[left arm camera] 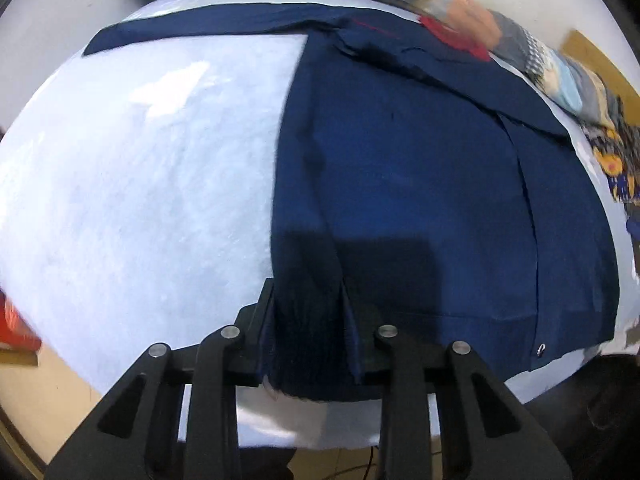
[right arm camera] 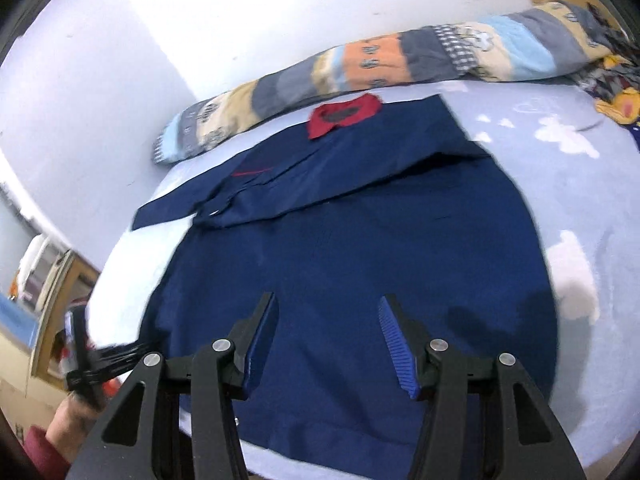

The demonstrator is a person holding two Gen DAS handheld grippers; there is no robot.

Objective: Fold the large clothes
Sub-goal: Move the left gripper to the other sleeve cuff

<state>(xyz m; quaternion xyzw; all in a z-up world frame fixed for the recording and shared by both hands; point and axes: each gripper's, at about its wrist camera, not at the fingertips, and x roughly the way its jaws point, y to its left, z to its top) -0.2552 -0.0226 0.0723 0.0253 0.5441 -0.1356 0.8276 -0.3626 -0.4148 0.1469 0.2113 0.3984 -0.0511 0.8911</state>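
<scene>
A navy blue jacket [right arm camera: 340,248] with a red collar [right arm camera: 344,115] lies spread on a pale blue bedsheet [left arm camera: 140,180], its collar end toward twelve o'clock in the right wrist view and its hem toward six. One sleeve [right arm camera: 312,176] is already folded across the chest; the other reaches out toward nine o'clock. A metal snap [left arm camera: 541,349] shows near the hem corner in the left wrist view.

The left gripper [left arm camera: 310,320] is clamped on a bunched fold of the jacket's hem at the body's side edge, the cloth pinched and ridged between its pads. The right gripper [right arm camera: 328,340] hangs above the lower body with its jaws apart and nothing between them.

The cloth looks like thin woven workwear: light, limp, slightly slick, so it would likely drape and slide instead of holding a crease. A hold on doubled hem or seam should grip better than a single layer; the matching hem corner at about four o'clock in the right wrist view seems the sensible spot for the free gripper.

Beyond the collar lies a striped, patterned rolled quilt [right arm camera: 400,64] against the white wall [right arm camera: 280,8]. A person's hand [right arm camera: 70,420] in a red sleeve shows at eight o'clock.
</scene>
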